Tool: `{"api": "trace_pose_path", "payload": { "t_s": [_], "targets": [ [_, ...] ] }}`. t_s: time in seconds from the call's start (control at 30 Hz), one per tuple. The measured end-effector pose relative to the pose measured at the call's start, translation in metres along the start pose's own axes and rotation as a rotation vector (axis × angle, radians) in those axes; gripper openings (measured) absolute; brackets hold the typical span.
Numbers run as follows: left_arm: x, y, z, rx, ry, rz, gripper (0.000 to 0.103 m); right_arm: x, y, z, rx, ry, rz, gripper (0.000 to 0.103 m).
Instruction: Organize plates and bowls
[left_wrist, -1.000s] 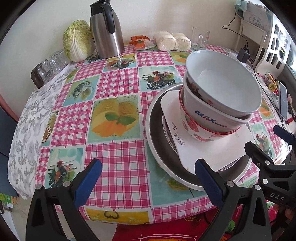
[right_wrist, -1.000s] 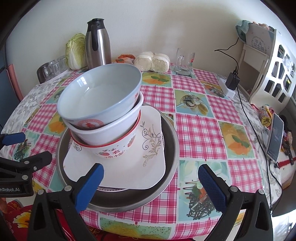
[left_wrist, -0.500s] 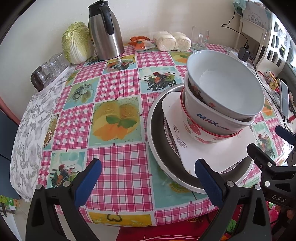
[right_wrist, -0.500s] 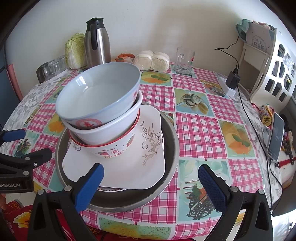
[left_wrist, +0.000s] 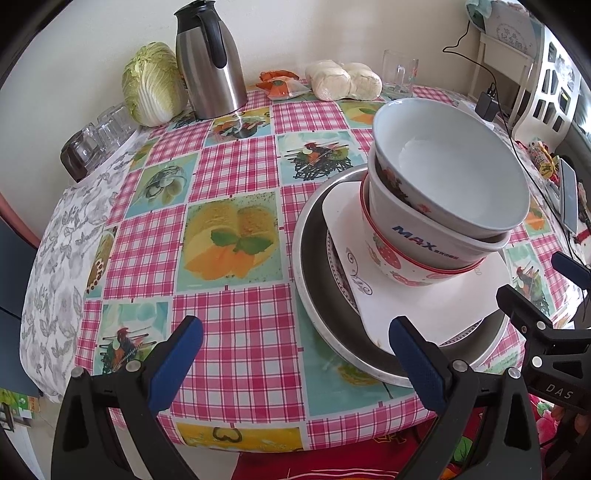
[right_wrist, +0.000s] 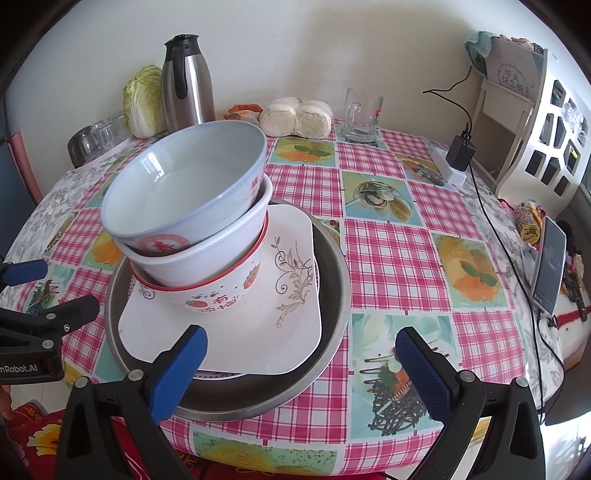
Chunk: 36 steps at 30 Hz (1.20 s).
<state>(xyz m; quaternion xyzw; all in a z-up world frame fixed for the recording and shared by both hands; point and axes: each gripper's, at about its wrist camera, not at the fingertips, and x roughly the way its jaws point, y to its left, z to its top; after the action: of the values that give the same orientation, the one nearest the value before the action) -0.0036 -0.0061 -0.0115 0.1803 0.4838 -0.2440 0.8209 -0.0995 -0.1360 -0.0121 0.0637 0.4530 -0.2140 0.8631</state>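
Observation:
A metal basin (left_wrist: 314, 325) (right_wrist: 332, 332) sits near the table's front edge. In it lies a round patterned plate (left_wrist: 336, 266) under a white square plate (left_wrist: 436, 314) (right_wrist: 258, 332). On that stand three nested bowls, tilted: a strawberry bowl (left_wrist: 391, 258) (right_wrist: 229, 291), a white bowl (left_wrist: 417, 236) (right_wrist: 207, 254) and a pale top bowl (left_wrist: 450, 173) (right_wrist: 184, 188). My left gripper (left_wrist: 295, 362) is open and empty, left of the basin. My right gripper (right_wrist: 299, 369) is open and empty over the basin's front rim.
At the back of the checked tablecloth (left_wrist: 236, 166) stand a steel thermos (left_wrist: 210, 62), a cabbage (left_wrist: 151, 85), bagged buns (left_wrist: 343, 79), a glass mug (right_wrist: 360, 116) and glasses (left_wrist: 96, 136). A phone (right_wrist: 550, 266), cable and shelf (right_wrist: 535, 122) are at the right.
Both grippers have drawn back and risen slightly, so the table and the stack look a little farther away. The stack has not moved.

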Motion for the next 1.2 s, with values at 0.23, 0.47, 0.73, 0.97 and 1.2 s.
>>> {"api": "trace_pose_path", "payload": {
  "t_s": [0.23, 0.47, 0.73, 0.97, 1.2],
  "targets": [
    [0.0018, 0.0022, -0.0001, -0.012, 0.008, -0.003, 0.101, 0.0005, 0.0001, 0.0000, -0.003, 0.003, -0.001, 0.103],
    [0.0023, 0.0010, 0.0001, -0.007, 0.011, -0.003, 0.101, 0.0002, 0.0003, 0.0002, -0.002, 0.003, -0.001, 0.103],
    [0.0029, 0.0011, 0.0007, -0.011, 0.015, -0.003, 0.101, 0.0005, 0.0005, -0.0002, -0.005, 0.004, -0.001, 0.103],
    [0.0034, 0.0014, 0.0007, -0.011, 0.016, -0.004, 0.101, 0.0006, 0.0003, -0.0001, -0.006, 0.005, -0.001, 0.103],
    [0.0044, 0.0018, 0.0003, -0.012, 0.019, -0.003, 0.101, 0.0011, 0.0006, -0.0002, -0.007, 0.006, -0.002, 0.103]
  ]
}}
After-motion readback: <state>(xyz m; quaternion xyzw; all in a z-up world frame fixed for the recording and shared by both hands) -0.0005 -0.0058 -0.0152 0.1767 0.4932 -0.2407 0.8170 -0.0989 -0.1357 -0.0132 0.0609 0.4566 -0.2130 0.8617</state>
